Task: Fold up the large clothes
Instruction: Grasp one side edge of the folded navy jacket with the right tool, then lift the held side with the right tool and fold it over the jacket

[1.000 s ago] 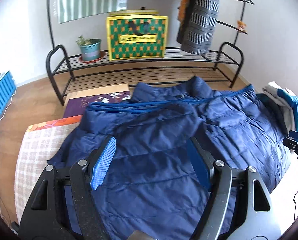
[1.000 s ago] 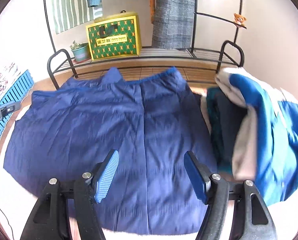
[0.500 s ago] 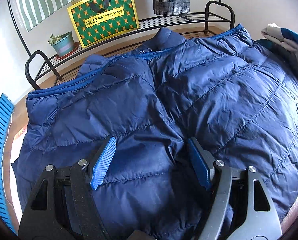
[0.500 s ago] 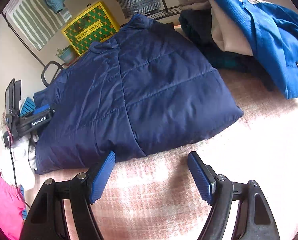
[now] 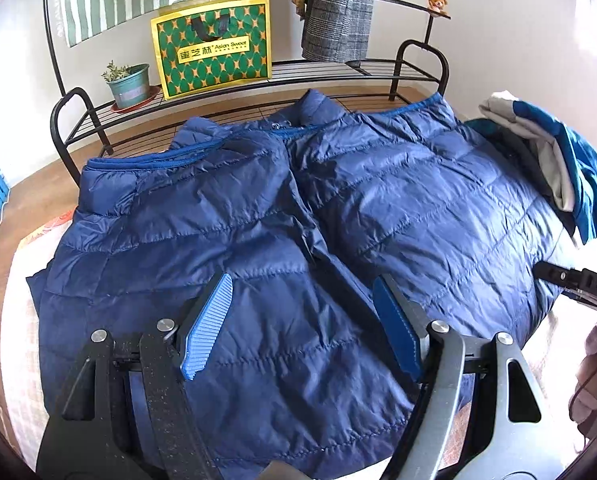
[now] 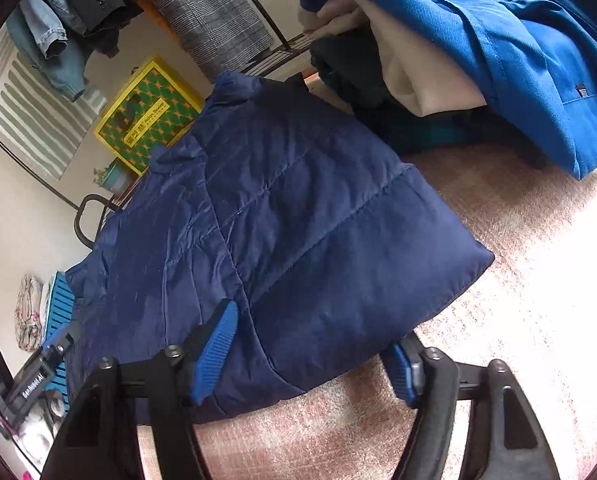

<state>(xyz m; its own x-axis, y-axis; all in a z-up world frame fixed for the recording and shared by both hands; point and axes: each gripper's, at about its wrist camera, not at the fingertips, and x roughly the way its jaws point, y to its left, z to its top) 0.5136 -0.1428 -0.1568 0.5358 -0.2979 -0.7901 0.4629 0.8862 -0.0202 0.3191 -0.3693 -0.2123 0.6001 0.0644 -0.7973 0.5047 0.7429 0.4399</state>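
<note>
Jacket (image 5: 338,216): puffy, soft, slick shell, light; best pinched at hem corner. Left gripper (image 5: 302,328) wide, empty. Right gripper (image 6: 314,354) has just been closing, jaws straddling the hem, not yet pinching.

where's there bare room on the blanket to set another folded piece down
The clearest free patch is the pink checked blanket to the right of the navy puffer jacket, below the pile of folded clothes. A narrower strip runs along the jacket's near hem by the right gripper. The jacket fills the middle; the far right corner is crowded.
</note>
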